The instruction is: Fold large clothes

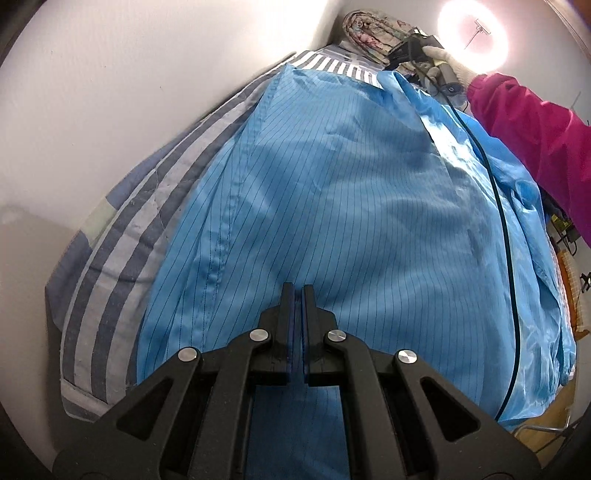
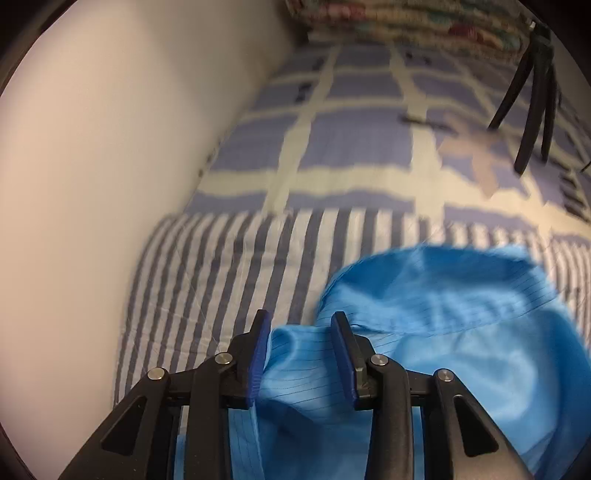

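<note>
Lying on striped bed (image 1: 110, 295): blue coat (image 1: 332, 203) | left hand-held gripper (image 1: 297, 291) clenched, low middle | right hand-held gripper (image 2: 301, 325) released, cloth between its fingers

A home bedroom: a bed with a striped quilt (image 1: 110, 266) (folded floral blanket (image 1: 373, 27) beyond).

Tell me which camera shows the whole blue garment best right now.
Left wrist view: the blue garment lies spread along the striped bedding, nearly its full length visible. Right wrist view shows only one blurred bunched end.
</note>
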`<act>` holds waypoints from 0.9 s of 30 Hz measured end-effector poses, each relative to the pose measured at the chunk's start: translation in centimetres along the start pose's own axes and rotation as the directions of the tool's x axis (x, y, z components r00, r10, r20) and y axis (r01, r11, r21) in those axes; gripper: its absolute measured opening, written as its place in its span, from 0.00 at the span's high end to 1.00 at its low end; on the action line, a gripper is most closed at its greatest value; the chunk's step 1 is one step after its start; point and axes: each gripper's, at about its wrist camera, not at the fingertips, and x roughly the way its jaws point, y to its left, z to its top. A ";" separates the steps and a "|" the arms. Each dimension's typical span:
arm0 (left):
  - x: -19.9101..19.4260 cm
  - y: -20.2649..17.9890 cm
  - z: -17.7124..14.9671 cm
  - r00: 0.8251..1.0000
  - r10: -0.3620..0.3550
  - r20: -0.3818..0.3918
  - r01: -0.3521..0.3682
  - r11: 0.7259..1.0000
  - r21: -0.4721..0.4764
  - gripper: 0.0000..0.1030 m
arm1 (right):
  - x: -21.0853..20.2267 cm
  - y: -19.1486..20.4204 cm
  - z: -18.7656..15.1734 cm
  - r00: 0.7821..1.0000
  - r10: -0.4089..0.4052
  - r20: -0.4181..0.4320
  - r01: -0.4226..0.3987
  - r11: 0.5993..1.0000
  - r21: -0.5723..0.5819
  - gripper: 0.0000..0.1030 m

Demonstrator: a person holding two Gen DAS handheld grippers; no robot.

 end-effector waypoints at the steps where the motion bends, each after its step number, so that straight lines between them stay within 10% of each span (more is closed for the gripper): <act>1: -0.1 0.1 0.0 1.000 -0.002 0.001 0.002 1.000 -0.001 1.00 | -0.5 -0.5 0.1 1.000 -0.017 0.014 0.017 1.000 0.008 0.57; 12: -0.4 0.4 -0.3 1.000 0.000 0.009 0.000 1.000 -0.003 1.00 | -3.6 0.3 -1.2 0.988 0.154 -0.020 -0.153 0.988 0.030 0.52; 17: -0.4 0.3 -0.4 1.000 0.002 0.013 -0.003 1.000 0.001 1.00 | -1.9 5.3 -2.7 0.996 -0.050 -0.069 0.037 0.985 -0.168 0.51; 21: -0.5 0.2 -0.4 1.000 0.005 0.014 -0.005 1.000 0.012 1.00 | -1.4 5.1 -3.4 0.991 -0.121 -0.050 0.110 0.976 -0.186 0.97; 27: -0.5 0.2 -0.5 1.000 0.003 0.018 -0.003 1.000 0.014 1.00 | -5.4 -1.7 -4.4 0.996 0.041 0.076 -0.040 0.999 -0.003 1.00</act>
